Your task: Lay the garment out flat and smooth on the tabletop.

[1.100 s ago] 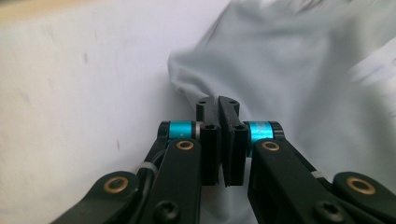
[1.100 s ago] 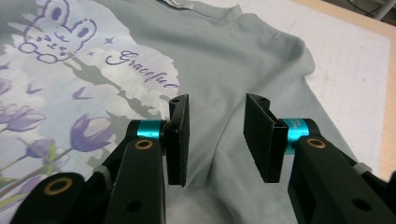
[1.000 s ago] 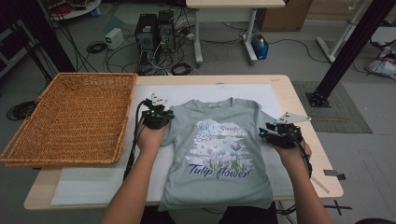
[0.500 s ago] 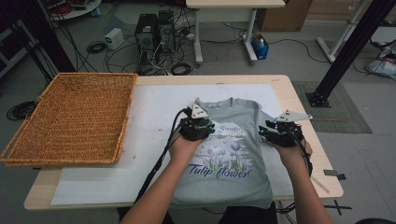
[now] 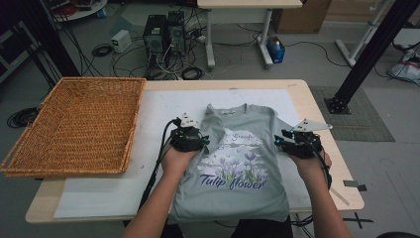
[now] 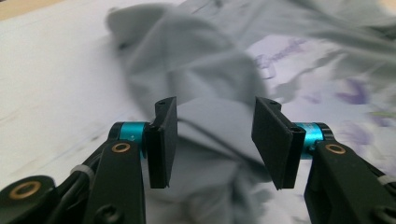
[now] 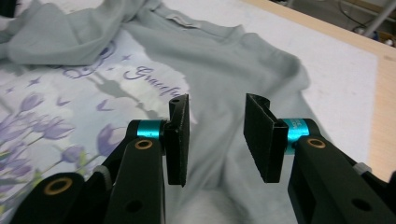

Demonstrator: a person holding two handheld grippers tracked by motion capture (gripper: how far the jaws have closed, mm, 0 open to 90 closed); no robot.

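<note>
Left gripper [image 6: 212, 140] jaws have just been opening, pads off the sleeve fold [image 6: 205, 88] now dropped onto the grey T-shirt [image 5: 237, 163] mid-table, right gripper [image 7: 217, 140] parted too over its right edge, so pinch that sleeve squarely and fold inward

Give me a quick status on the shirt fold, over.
Left gripper jaws just opening, folded sleeve released between them. Right gripper open over the T-shirt right side, sleeve unfolded. Wicker basket off to the left, nothing blocking.
</note>
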